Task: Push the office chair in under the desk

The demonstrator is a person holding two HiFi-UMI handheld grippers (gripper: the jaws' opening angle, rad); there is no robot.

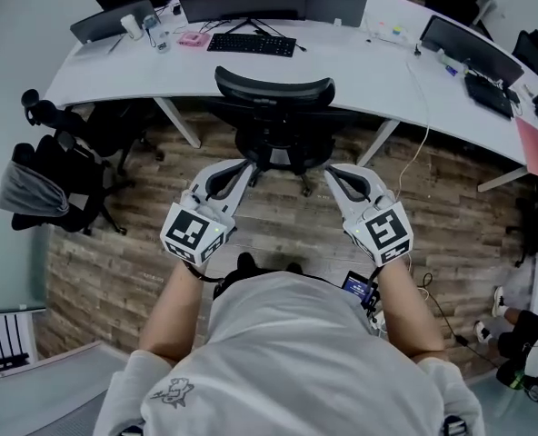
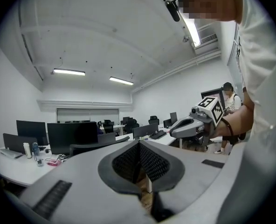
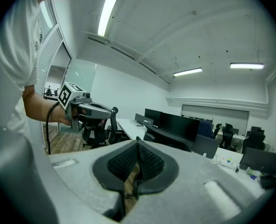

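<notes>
From where I stand, the head view shows the office chair (image 1: 273, 107) at twelve o'clock from the person. Its seat is already close in against the curved white desk (image 1: 342, 57), and its backrest just overlaps the desk's near edge. The left gripper (image 1: 244, 167) and the right gripper (image 1: 331, 173) are held side by side and point toward the chair from six o'clock. Both are apart from it, with bare wooden floor between their tips and its base. The backrest's long axis runs from nine to three o'clock, square across the line of any push, and the chair sits midway between the two grippers, so neither hand looks nearer. In the left gripper view the jaws are pressed together on nothing. The dark curve of the backrest lies beyond them at about eleven o'clock, and the other gripper floats at two o'clock. In the right gripper view the jaws likewise meet with nothing between them. The backrest's dark rim is just past the tips at one o'clock, and the left gripper is off at ten o'clock. I judge any remaining push would go straight ahead toward twelve.
</notes>
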